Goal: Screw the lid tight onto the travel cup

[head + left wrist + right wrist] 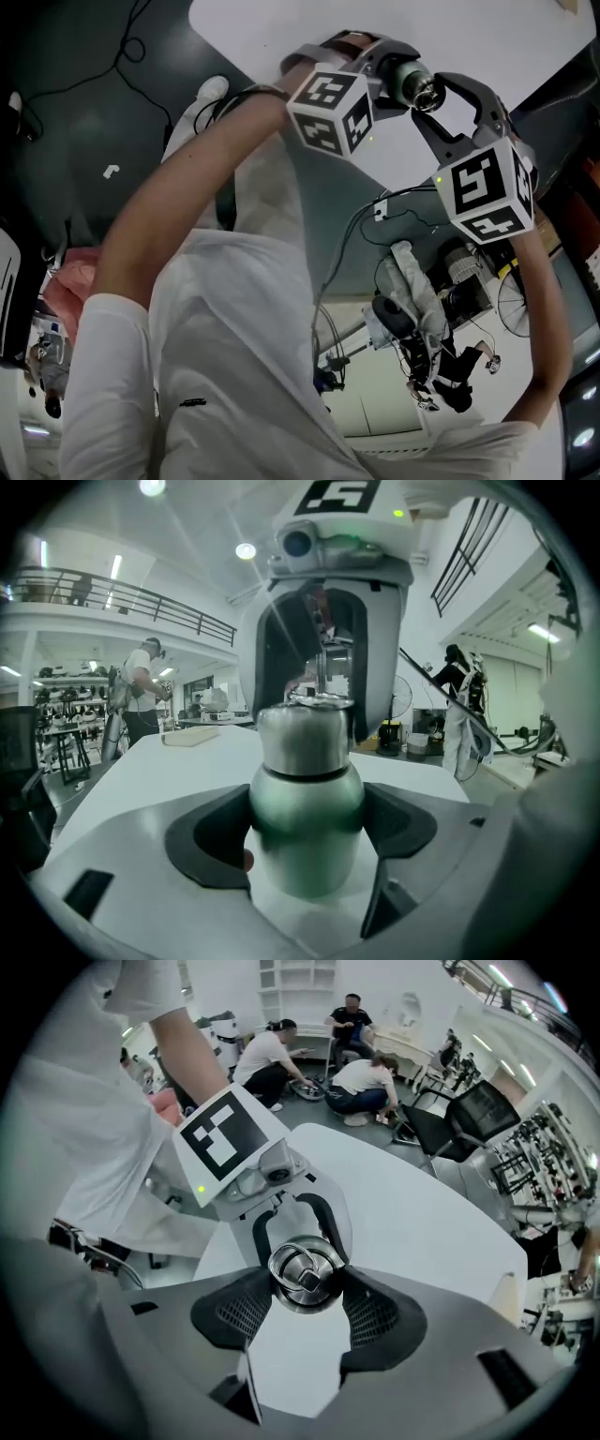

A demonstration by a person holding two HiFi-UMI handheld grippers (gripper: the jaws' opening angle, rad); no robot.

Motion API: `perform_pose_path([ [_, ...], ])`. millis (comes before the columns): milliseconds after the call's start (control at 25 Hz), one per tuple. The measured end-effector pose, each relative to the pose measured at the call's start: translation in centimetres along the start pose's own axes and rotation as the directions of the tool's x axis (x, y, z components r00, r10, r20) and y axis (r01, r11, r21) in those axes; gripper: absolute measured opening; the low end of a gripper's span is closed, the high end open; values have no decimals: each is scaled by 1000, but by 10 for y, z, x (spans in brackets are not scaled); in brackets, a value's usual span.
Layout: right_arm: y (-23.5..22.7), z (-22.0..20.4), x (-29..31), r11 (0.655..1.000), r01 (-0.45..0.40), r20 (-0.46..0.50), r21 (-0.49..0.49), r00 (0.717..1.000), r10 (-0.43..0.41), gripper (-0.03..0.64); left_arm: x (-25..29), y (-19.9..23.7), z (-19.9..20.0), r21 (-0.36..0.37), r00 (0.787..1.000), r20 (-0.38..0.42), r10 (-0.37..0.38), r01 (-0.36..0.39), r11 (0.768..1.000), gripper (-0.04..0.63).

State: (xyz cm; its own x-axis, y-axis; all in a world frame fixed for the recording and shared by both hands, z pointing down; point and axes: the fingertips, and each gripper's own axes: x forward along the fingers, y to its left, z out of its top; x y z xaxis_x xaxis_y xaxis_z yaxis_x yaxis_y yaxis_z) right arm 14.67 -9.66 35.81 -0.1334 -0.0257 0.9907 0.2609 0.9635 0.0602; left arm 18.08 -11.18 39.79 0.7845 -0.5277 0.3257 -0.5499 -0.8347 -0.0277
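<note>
Centre frame: left gripper (305,841) clamped on green travel cup (305,803) body, right gripper (302,1286) jaws closed on its steel lid (302,1272).

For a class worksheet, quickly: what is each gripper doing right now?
Left gripper: closed on the travel cup, round its green body.
Right gripper: closed on the lid.

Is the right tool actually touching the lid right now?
Touching. The right gripper view shows both pads of the right tool pressed against the rim of the lid, no gap on either side.
</note>
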Motion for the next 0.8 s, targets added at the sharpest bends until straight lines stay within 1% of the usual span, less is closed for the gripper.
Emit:
perform_pose_path([
  [240,0,0,-2,990,36,9,139,999,-37,230,-1,-1,1,-2,1000,1,5,-5,1000,364],
  [360,0,-2,2,983,53,17,176,998,-57,230,1,-3,-2,-3,1000,-2,4,-4,1000,364],
  [440,0,0,3,981,59,32,183,997,-66,233,1,-2,-4,-4,1000,-4,5,-5,1000,364],
  [520,0,1,0,985,54,44,162,997,-62,262,1,-1,-4,-4,1000,-3,5,-5,1000,364],
  [600,-2,4,-6,992,49,52,115,997,-55,267,2,0,-4,-4,1000,-1,4,-4,1000,364],
  [720,-5,9,-16,999,34,58,-3,998,-34,268,1,-1,-4,-5,1000,-1,4,-4,1000,364],
  [800,-4,13,-21,996,2,61,-86,998,3,268,1,-1,-4,-5,1000,-3,3,-3,1000,364],
])
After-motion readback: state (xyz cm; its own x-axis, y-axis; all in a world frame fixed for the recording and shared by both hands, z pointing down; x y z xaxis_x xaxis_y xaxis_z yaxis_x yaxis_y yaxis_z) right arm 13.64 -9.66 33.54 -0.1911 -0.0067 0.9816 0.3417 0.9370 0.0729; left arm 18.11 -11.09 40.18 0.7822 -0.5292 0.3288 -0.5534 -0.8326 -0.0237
